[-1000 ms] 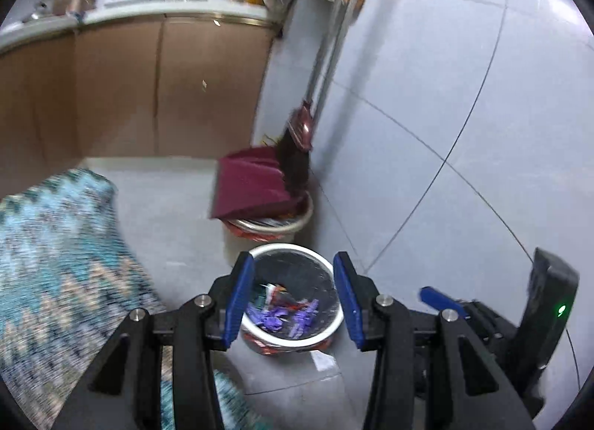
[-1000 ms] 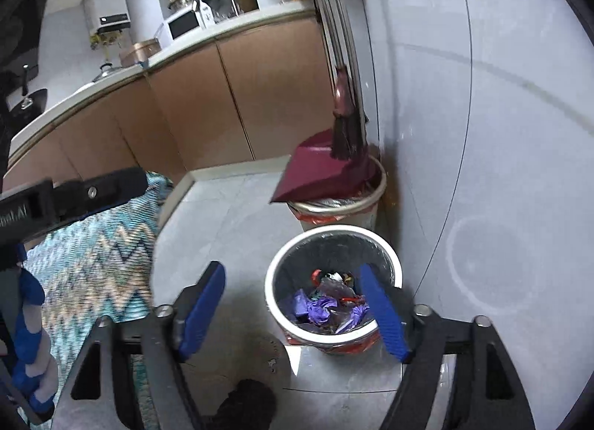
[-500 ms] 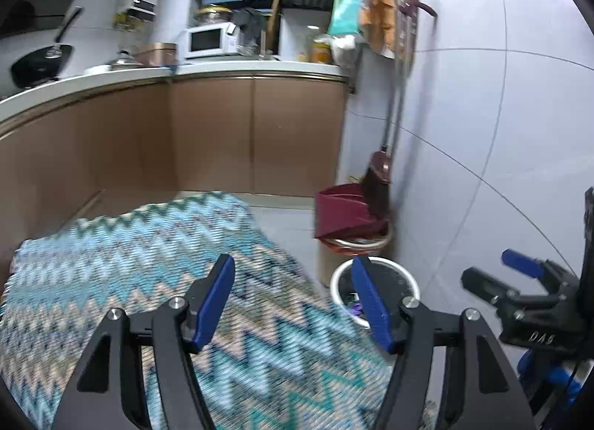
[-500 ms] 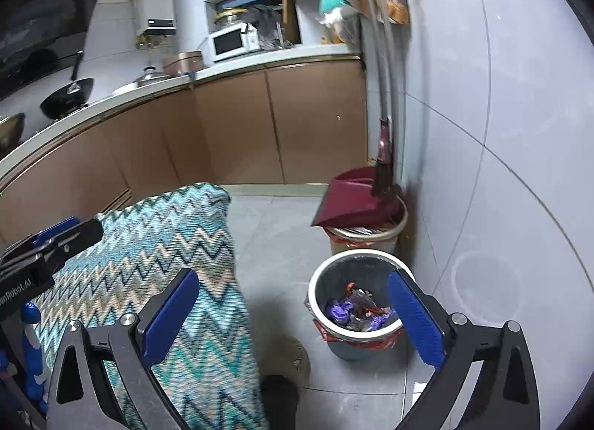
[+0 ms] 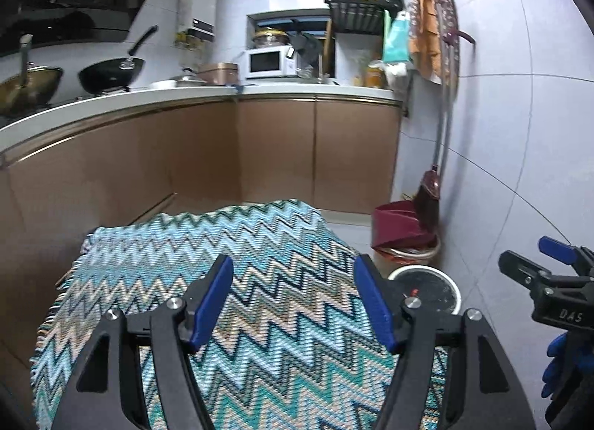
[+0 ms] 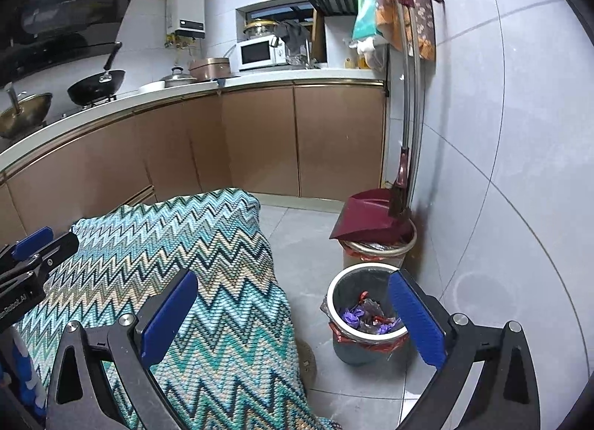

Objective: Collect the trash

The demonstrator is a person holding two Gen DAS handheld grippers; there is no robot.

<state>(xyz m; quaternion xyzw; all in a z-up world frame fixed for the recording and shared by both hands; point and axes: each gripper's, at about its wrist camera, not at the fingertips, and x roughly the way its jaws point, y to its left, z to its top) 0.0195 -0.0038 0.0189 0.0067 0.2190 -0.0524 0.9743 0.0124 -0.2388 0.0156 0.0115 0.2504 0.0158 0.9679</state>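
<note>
Table cover: a teal zigzag-patterned woven cloth [image 6: 193, 281], no trash visible on it.
Bin: a round white-rimmed metal trash bin [image 6: 365, 318] just right of the cloth, holding purple wrappers [image 6: 356, 315].
Left gripper [image 5: 293, 304]: jaws just widened, spread, empty, above the cloth.
Right gripper [image 6: 293, 318]: jaws just widened, spread, empty.
Advice: keep both spread while scanning for more litter.

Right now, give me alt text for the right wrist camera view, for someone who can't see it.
The right gripper hangs open and empty above a zigzag-patterned cloth and a round trash bin on the floor, holding purple and red wrappers. Behind the bin, a maroon dustpan rests on a second bin beside the tiled wall, with brown kitchen cabinets beyond.
</note>
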